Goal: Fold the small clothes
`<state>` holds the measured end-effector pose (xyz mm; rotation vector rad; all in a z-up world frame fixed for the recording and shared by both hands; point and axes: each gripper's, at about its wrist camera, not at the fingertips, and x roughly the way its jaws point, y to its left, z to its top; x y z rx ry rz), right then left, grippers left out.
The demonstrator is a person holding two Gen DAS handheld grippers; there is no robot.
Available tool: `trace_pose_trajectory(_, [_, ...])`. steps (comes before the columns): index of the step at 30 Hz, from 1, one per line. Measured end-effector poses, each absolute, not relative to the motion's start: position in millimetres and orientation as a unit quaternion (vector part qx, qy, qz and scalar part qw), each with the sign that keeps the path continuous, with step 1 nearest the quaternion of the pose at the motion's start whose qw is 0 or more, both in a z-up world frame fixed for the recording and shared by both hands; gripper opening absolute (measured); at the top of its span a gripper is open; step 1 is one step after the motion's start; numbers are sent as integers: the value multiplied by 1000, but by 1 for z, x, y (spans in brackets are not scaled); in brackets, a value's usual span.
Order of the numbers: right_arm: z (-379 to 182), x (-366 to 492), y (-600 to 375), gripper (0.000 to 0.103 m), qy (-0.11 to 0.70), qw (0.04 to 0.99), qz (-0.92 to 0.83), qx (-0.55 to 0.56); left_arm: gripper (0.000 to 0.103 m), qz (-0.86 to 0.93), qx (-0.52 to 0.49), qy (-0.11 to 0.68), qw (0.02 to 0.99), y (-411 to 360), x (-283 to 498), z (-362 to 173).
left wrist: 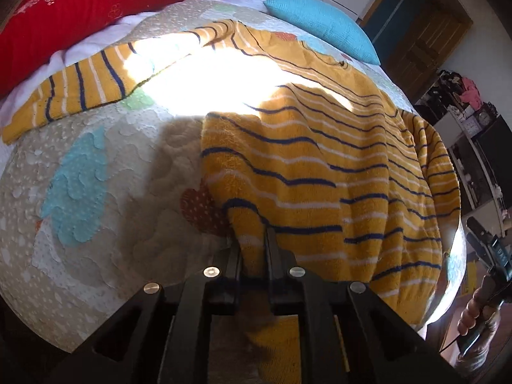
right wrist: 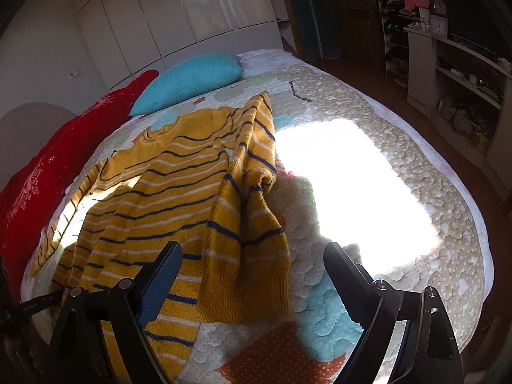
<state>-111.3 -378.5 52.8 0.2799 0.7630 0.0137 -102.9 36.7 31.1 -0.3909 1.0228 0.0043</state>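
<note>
Your left hand-held gripper (left wrist: 252, 243) is clamped on the hem of the yellow striped sweater (left wrist: 320, 160), which lies near the bed's (right wrist: 416, 166) foot edge. One sleeve is folded in; the other isn't. Your right hand-held gripper (right wrist: 252, 265) hangs apart, empty.

The quilt (right wrist: 400, 172) lies bare along the bed's right edge and foot corner, open to a gripper. The sweater (right wrist: 179, 185) covers the middle; the red pillow (right wrist: 64, 147) and blue cushion (right wrist: 188, 83) block the head edge.
</note>
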Motion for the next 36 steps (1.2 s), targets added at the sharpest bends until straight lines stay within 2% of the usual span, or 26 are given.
trace_pose_trajectory(9, [40,-75,-389,88,389,904,15,178,7,54,-187,427,883,68,-156,70])
trace_pose_trajectory(12, [34,-72,-372,88,393,908,12,148,8,56,-180,416,890,73,-162,76])
trace_pose_trajectory(13, [33,-73,-366,88,390,912,9,129,12,58,-175,415,891,72,-161,77])
trace_pose_trajectory(14, [31,-74,-360,86,391,914,5,108,23,56,-170,415,892,72,-159,76])
trace_pose_trajectory(16, [25,-71,-350,36,408,909,18,79,36,53,-167,414,893,73,-157,74])
trace_pose_trajectory(17, [21,-66,-349,8,424,902,33,77,37,52,-167,414,893,74,-157,72])
trace_pose_trajectory(20, [30,-62,-385,8,417,899,29,129,38,53,-163,414,894,78,-159,70])
trace_pose_trajectory(23, [49,-62,-448,6,389,902,-60,178,39,67,-170,414,892,89,-159,68])
trace_pose_trajectory(27, [53,-60,-510,9,404,874,-228,149,41,78,-188,421,884,104,-156,59])
trace_pose_trajectory(30, [58,-81,-506,12,400,875,-229,148,49,73,-202,433,875,105,-153,48])
trace_pose_trajectory(31, [59,-88,-494,17,400,883,-190,158,51,64,-210,439,871,104,-152,43])
trace_pose_trajectory(33, [55,-99,-460,52,408,890,-83,185,52,39,-226,452,862,100,-148,33])
trace_pose_trajectory(36, [31,-115,-411,55,434,864,74,244,66,4,-241,461,854,89,-146,22])
